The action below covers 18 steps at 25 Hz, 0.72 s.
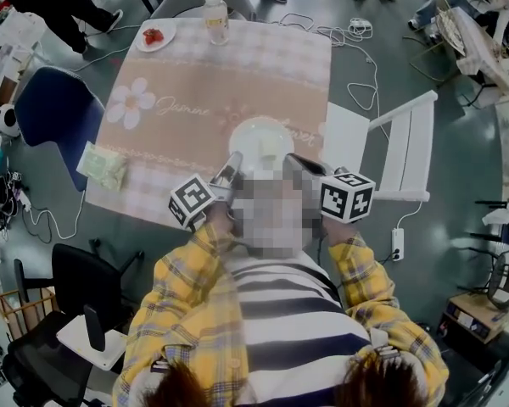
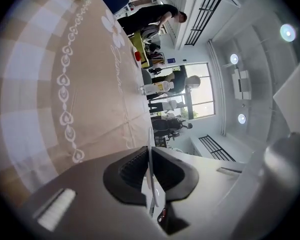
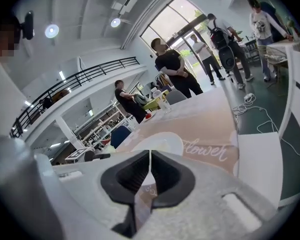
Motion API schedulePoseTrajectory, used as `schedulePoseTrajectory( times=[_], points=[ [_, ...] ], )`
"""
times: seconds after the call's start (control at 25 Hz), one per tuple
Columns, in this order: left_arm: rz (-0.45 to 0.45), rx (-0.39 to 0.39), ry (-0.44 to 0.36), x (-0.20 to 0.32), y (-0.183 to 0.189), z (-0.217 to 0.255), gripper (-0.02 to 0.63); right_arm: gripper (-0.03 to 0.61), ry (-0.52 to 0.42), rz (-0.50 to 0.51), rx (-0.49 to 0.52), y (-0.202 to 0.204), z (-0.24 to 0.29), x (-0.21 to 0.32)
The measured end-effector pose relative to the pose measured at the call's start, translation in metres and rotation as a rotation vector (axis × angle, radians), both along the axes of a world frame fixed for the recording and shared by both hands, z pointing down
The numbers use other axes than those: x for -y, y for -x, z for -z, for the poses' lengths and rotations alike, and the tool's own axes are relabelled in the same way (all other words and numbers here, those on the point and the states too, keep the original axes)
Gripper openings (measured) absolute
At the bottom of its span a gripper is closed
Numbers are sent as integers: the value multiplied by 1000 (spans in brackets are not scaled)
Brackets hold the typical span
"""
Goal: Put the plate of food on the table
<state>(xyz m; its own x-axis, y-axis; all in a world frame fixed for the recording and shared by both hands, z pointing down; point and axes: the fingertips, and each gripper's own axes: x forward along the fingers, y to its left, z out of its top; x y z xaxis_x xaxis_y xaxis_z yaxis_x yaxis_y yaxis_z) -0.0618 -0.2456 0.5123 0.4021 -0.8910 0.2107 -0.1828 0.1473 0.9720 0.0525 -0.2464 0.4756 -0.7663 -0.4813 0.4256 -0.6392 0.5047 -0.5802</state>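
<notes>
A white plate (image 1: 256, 134) with pale food on it is at the near edge of the table (image 1: 195, 100), which has a pink and beige flowered cloth. My left gripper (image 1: 230, 170) is at the plate's near left rim. In the left gripper view the jaws are shut on the plate's thin white rim (image 2: 150, 176), seen edge-on. My right gripper (image 1: 300, 164) is at the near right rim. In the right gripper view its jaws are closed to a thin slit, with the plate (image 3: 157, 143) just beyond them. I cannot tell whether the plate rests on the cloth.
A small plate with red food (image 1: 155, 36) and a water bottle (image 1: 215, 17) stand at the table's far edge. A pale green packet (image 1: 102, 166) lies at its left edge. A white chair (image 1: 407, 147) stands right, a blue chair (image 1: 55, 108) left. Cables cross the floor; people stand around.
</notes>
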Motion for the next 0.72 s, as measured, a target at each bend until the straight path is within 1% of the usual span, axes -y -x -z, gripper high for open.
schedulePoseTrajectory(
  times=[0.4,0.72],
  points=[
    [69,8,28,53,0,-17,17,8,32,74,-11,-1,-18,46],
    [130,25,57,87,11,-34,17,6,44,120,-9,8,-27,80]
  ],
)
